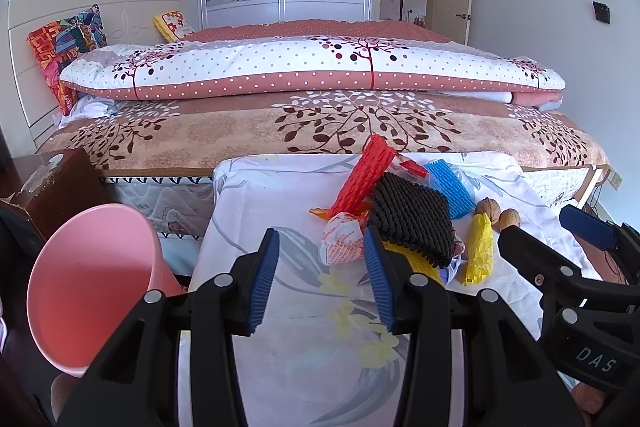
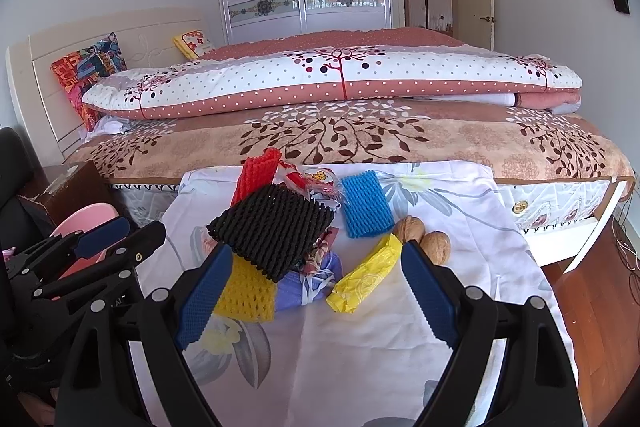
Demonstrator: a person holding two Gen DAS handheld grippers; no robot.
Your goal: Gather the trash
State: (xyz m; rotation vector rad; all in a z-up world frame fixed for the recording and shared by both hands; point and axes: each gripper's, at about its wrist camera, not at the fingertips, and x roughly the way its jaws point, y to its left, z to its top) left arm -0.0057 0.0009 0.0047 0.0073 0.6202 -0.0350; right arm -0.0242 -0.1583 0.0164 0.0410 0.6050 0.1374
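Trash lies in a loose pile on a tabletop (image 2: 360, 347) covered by a white floral cloth, set against the side of the bed (image 2: 360, 139). Landmark: the black foam net (image 2: 272, 231), topmost in the pile.

- Red foam net (image 2: 256, 175): behind the black net, toward the bed, partly under it.
- Blue foam net (image 2: 366, 205): right of the black net, apart from it.
- Yellow foam net (image 2: 246, 293): under the black net's near edge.
- Yellow wrapper (image 2: 366, 273): right of the black net, nearer the camera than the blue net.
- Two walnuts (image 2: 424, 237): right of the black net, touching each other, just beside the wrapper's far end.
- White-and-orange wrapper (image 1: 342, 241): touching the black net's left edge in the left wrist view.
- Pink bin (image 1: 92, 291): well left of the black net, off the tabletop edge, mouth tilted toward the camera.

Left gripper (image 1: 322, 283): jaws spread, nothing between them; they hover over bare cloth in front of the pile.
Right gripper (image 2: 312, 299): jaws spread wide, nothing gripped, near the yellow items.
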